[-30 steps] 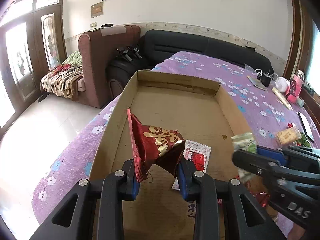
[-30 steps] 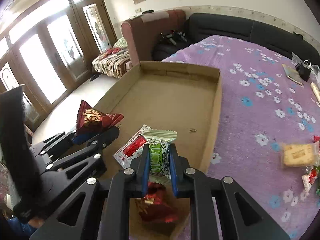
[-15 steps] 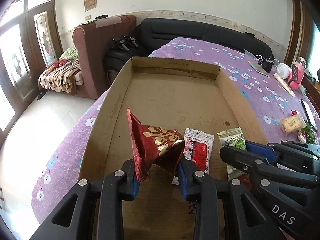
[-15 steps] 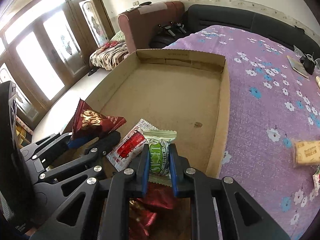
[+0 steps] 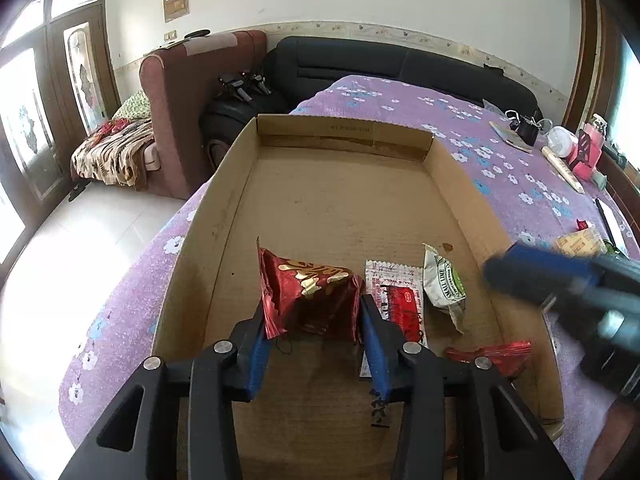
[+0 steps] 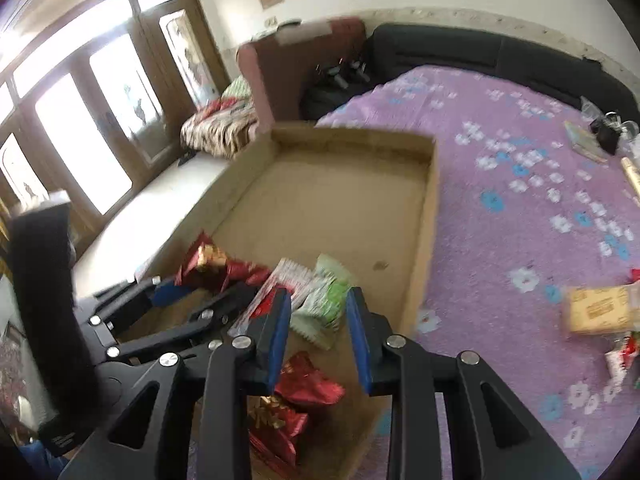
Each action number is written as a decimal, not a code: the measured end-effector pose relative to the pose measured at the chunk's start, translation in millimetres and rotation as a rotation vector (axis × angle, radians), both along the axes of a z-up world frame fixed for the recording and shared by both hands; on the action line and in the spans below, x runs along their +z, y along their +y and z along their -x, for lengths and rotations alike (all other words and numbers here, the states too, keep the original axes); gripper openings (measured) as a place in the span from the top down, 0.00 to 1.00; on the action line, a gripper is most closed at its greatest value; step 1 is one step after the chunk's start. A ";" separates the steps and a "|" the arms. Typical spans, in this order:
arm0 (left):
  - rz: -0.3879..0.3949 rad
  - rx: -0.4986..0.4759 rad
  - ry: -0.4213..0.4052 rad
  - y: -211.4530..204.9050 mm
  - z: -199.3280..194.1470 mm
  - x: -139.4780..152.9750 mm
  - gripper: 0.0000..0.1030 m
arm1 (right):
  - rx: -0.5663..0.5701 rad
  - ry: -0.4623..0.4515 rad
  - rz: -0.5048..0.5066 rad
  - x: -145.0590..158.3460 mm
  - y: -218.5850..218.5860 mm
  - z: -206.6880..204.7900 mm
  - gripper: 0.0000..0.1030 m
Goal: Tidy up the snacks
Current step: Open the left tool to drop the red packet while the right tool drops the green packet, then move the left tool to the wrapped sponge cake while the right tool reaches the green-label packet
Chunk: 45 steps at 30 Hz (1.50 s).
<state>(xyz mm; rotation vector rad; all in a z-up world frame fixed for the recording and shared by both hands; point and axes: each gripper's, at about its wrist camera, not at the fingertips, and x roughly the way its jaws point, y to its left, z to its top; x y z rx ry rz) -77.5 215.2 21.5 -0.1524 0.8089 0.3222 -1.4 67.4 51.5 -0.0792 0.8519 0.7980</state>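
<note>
A shallow cardboard box lies on a purple flowered cloth. My left gripper hangs over its near end, jaws opening. The red packet with gold print sags loose between the blue pads, low over the box floor. A white-and-red packet and a green lime packet lie flat in the box beside it. My right gripper is opening with nothing between its pads. The green packet lies just beyond them. In the left wrist view the right gripper is a blur over the box's right wall.
More red packets lie in the box's near right corner. A yellow cracker packet and other wrappers lie on the cloth to the right. Small items crowd the far right edge. A sofa and an armchair stand behind.
The right gripper opened and let the green packet drop into the box, then drew back to the right. The left jaws widened and the red packet sank lower.
</note>
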 end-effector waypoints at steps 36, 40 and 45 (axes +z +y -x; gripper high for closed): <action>0.049 -0.154 -0.124 -32.7 26.6 49.4 0.42 | -0.323 0.211 0.051 -14.5 -222.7 -48.9 0.73; 0.038 -0.222 -0.103 -58.7 25.7 53.4 0.42 | -0.354 0.275 -0.007 -23.8 -231.7 -46.4 0.73; 0.039 -0.270 -0.075 -80.6 18.9 52.1 0.42 | -0.334 0.304 -0.051 -25.4 -235.9 -31.5 0.73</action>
